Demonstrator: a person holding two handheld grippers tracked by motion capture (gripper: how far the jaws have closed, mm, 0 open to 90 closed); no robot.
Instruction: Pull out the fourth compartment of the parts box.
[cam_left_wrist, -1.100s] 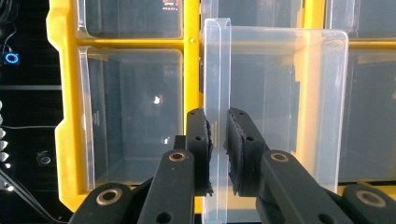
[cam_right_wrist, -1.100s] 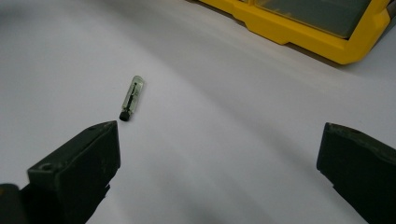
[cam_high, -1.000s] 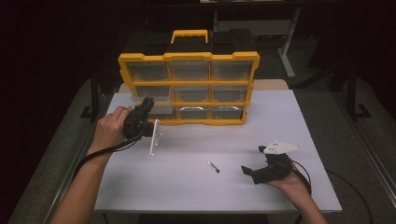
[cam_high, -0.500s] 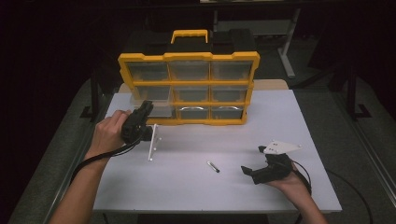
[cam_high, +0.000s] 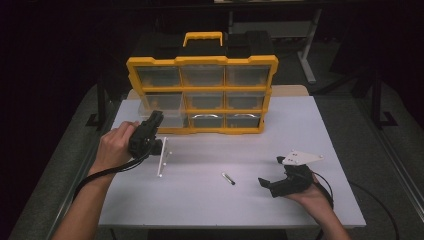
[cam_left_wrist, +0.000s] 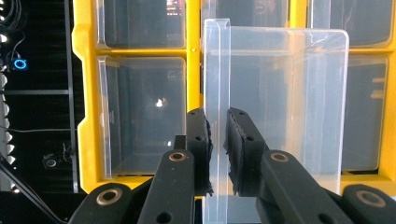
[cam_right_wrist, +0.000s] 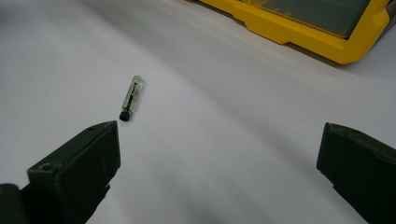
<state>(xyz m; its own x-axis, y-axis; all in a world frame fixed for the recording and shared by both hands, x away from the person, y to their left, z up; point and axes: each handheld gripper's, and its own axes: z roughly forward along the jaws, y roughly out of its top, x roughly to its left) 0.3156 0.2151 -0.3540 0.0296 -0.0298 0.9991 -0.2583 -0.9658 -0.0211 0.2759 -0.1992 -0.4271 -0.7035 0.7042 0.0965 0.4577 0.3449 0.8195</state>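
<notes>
Clear thin-walled plastic drawer (cam_left_wrist: 275, 98), pulled from the yellow organiser case (cam_high: 200, 95), hangs above the white surface (cam_high: 210, 200), its front lip clamped in the left tool (cam_left_wrist: 218, 140). It looks light, rigid, slippery; grip the lip. Right tool (cam_right_wrist: 219, 163) rests with jaws apart.

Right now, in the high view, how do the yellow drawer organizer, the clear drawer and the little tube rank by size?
1. Yellow drawer organizer, by far the largest.
2. Clear plastic drawer, clamped in the left gripper.
3. Small clear tube, lying on the table, the smallest.
</notes>
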